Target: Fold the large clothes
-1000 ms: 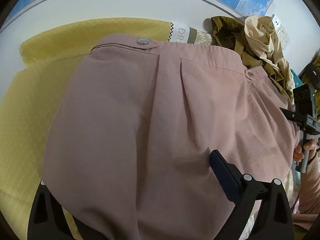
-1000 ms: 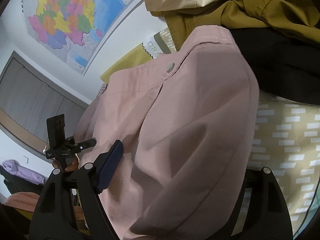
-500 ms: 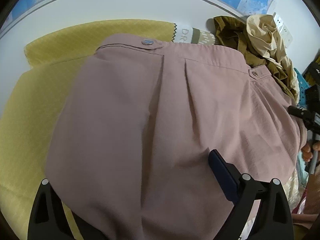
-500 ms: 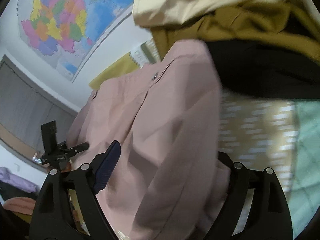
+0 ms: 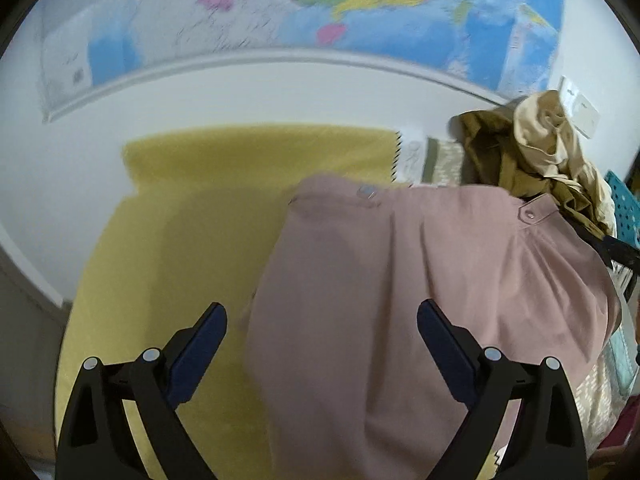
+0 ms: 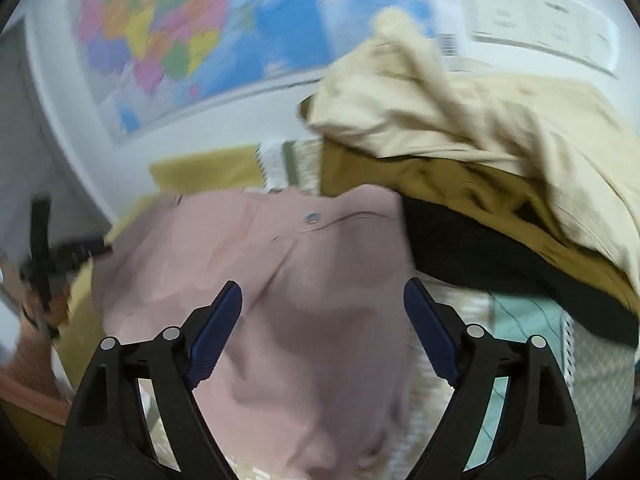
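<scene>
- The pink garment (image 5: 420, 288) lies spread on the yellow cover (image 5: 180, 240), its buttoned band at the far edge, with one button (image 5: 366, 191) to the left and another (image 5: 530, 214) to the right.
- Long creases run from the band toward the near edge of the pink garment.
- The left gripper (image 5: 322, 334) hangs above the near left part of the garment with its jaws wide apart and nothing between the pads; the left pad is over the yellow cover, the right pad over pink cloth.
- The right gripper (image 6: 322, 322) hangs above the right part of the garment; its jaws stand wide, have just been closing slightly, and grip nothing.
- Just beyond the garment's far right corner sits a pile of clothes (image 6: 460, 128): cream on top, mustard brown under it, black lowest.
- A patterned beige cloth (image 6: 600, 380) shows to the right of the garment.
- A coloured map (image 5: 340, 4) hangs on the white wall behind.
</scene>
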Demonstrator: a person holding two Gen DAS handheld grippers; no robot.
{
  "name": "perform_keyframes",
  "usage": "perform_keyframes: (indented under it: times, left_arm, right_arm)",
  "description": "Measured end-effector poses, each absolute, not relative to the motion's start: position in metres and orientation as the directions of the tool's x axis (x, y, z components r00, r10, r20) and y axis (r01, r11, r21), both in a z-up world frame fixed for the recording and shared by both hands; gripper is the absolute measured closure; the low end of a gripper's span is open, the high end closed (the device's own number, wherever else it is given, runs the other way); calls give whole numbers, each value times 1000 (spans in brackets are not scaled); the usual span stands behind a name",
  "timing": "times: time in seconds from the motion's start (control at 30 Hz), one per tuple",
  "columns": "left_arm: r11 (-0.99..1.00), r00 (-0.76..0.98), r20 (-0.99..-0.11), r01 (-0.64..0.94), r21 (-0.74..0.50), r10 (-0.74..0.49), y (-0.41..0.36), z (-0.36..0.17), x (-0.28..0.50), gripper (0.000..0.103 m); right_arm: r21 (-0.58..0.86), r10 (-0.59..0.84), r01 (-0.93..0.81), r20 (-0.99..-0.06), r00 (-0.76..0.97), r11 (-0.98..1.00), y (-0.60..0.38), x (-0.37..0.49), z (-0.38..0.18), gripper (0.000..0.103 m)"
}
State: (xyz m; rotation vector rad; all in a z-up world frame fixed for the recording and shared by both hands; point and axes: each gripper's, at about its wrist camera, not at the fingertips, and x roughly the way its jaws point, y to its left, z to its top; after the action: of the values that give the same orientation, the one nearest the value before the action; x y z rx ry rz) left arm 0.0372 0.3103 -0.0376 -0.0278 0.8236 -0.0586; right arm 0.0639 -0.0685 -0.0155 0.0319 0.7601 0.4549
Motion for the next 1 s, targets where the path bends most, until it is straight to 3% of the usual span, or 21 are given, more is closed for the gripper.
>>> perform_keyframes:
  times: [0.17,0.2,0.27,0.33,0.4,0.5,0.57,0.6,0.7,0.77,0.8,0.83,0.93,1.0]
  left_arm:
    - [996,632,-774,80,40,-19,286,-53,77,10]
    - [996,611,-791,76,39,-16,286,-59,87,11]
    - [998,580,-815,62,27,-14,292,-66,99,14]
    - [999,568,-823,49,16,-15,297,-68,106,14]
    - [999,571,-821,41,10,-15,301,-65,107,14]
    - [998,597,-802,62,14,-26,301,-56,104,14]
    - [997,583,-812,73,6,-37,301,-56,107,9]
    - [997,574,-818,72,6,-37,299,-58,109,9]
    - [995,531,-846,95,10,-42,292,-69,119,9]
    - [994,523,-852,100,36,-22,288,-75,122,17]
    - [994,529,-848,89,60,3,288,-77,124,32]
    - [995,530,-848,78,63,13,289,-78,126,42]
    - [998,555,-832,42,45,14,297,-71,129,62]
    - [999,567,-823,11,39,26,303,-64,129,61]
  right_arm:
    - [120,324,-376,-774,544,919,-31,110,-59,51]
    - [92,297,-370,-781,549,924,-27,116,-64,56]
    - [65,273,-364,-784,557,929,-24,129,-68,78]
    - [96,289,-347,-773,564,933,-30,137,-64,86]
    - [127,309,-337,-762,569,933,-37,139,-57,86]
    - [157,354,-364,-739,574,918,-37,129,-44,71]
    - [170,394,-409,-726,563,897,-24,121,-37,40]
    - [164,402,-428,-727,557,889,-16,118,-35,36]
    - [108,370,-470,-776,511,876,14,123,-45,38]
    - [106,350,-478,-817,459,872,29,133,-63,77]
    - [96,340,-484,-827,447,870,34,136,-68,84]
    - [79,333,-491,-826,455,867,39,139,-70,98]
    - [59,339,-479,-782,523,876,44,140,-57,100]
    - [80,351,-450,-750,560,890,41,144,-47,100]
